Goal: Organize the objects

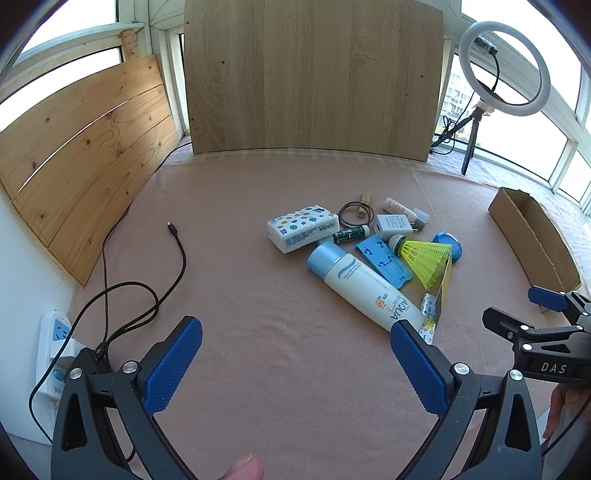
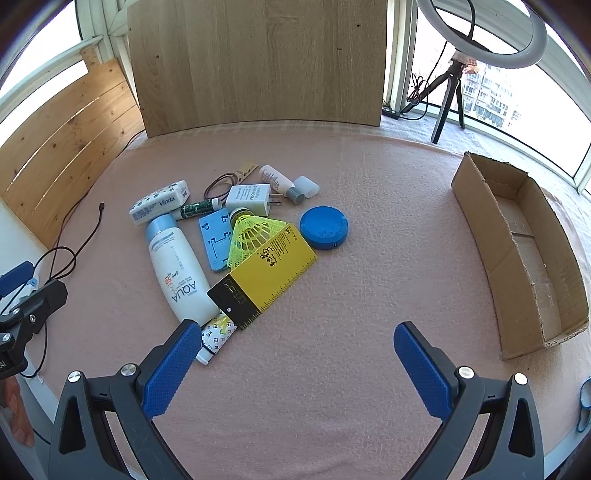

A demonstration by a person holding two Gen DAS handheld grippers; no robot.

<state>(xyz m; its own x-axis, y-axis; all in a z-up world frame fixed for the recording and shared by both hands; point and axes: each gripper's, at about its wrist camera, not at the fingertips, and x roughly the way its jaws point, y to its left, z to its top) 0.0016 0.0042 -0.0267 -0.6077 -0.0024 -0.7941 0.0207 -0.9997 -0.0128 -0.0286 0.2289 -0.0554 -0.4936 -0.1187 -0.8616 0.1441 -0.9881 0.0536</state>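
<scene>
A pile of small items lies on the pink cloth: a white sunscreen bottle (image 2: 177,273) (image 1: 364,286), a tissue pack (image 2: 160,201) (image 1: 303,228), a yellow shuttlecock (image 2: 251,236) (image 1: 424,258), a yellow card (image 2: 266,277), a blue round tin (image 2: 324,227) (image 1: 448,245), a white charger (image 2: 248,198) (image 1: 393,226), a blue plastic holder (image 2: 216,243) (image 1: 384,262), and a small patterned tube (image 2: 214,339). An empty cardboard box (image 2: 517,254) (image 1: 532,240) lies to the right. My left gripper (image 1: 295,336) and right gripper (image 2: 297,339) both stand open above the cloth, holding nothing.
A wooden board (image 2: 255,62) leans at the back and pine planks (image 1: 85,155) on the left. A black cable (image 1: 173,254) runs to a power strip (image 1: 55,354). A ring light on a tripod (image 2: 480,33) stands at the back right. Windows surround the table.
</scene>
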